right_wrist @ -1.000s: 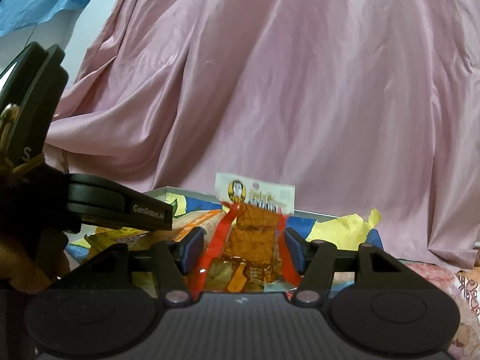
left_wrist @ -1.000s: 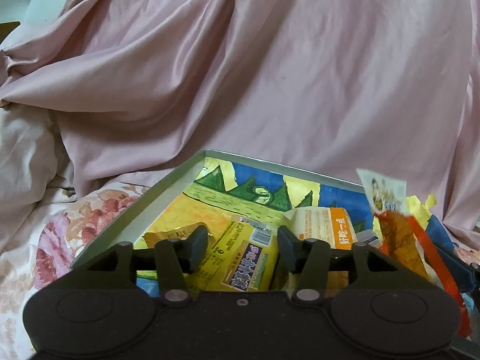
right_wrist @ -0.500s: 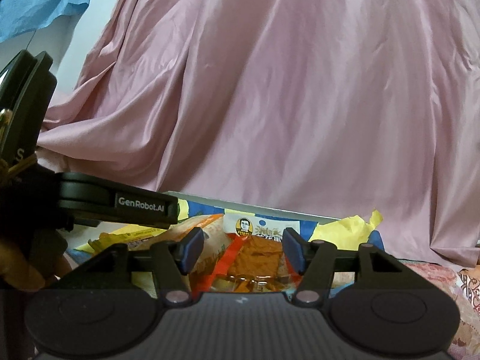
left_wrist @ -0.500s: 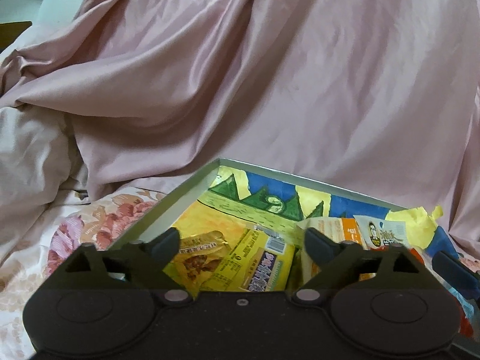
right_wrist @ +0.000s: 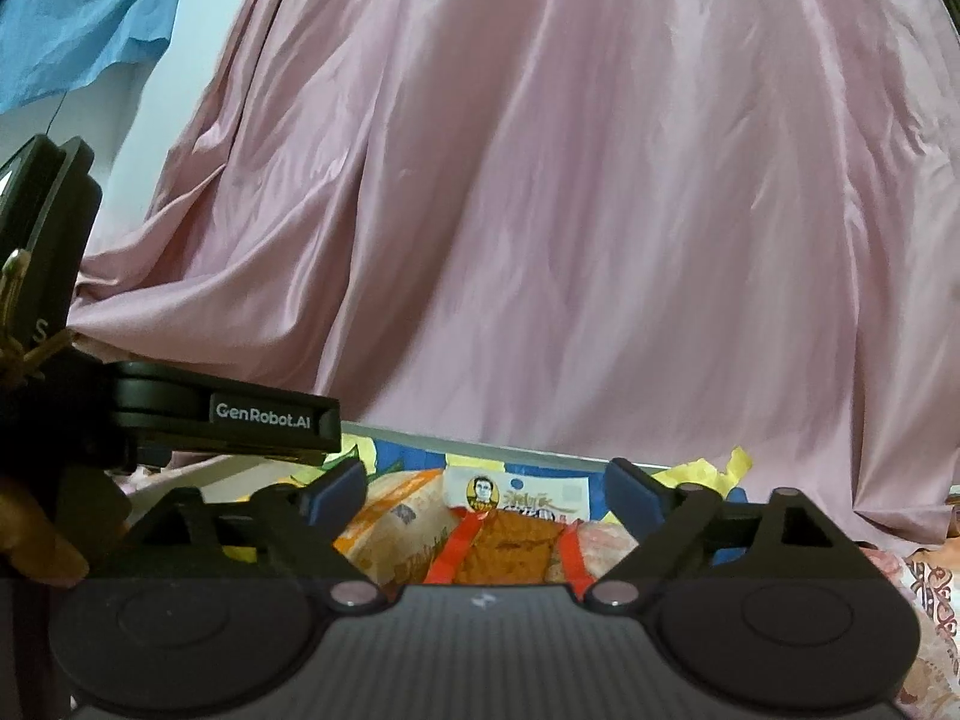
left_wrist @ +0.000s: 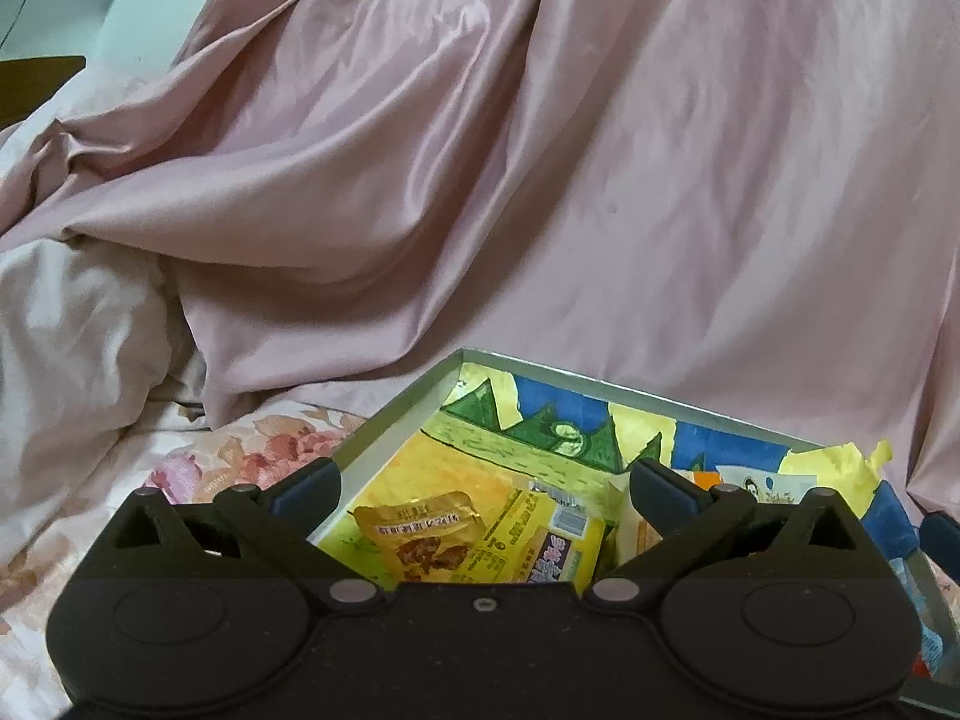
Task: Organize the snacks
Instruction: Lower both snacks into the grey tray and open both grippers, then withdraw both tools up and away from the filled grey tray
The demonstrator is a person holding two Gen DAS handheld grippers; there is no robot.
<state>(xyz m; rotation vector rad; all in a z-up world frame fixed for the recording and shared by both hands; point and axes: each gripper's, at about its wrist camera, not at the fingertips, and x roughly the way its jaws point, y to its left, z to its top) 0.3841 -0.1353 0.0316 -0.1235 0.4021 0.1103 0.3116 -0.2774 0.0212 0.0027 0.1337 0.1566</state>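
Right gripper [right_wrist: 485, 495] spread wide, red-striped snack packet [right_wrist: 510, 540] lying loose low centre between its fingers, left gripper [left_wrist: 483, 489] also wide above yellow packets [left_wrist: 480, 540] in the tray [left_wrist: 390, 426]

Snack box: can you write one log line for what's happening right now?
left gripper: open, empty | right gripper: open over red snack packet | snack box: holds packets
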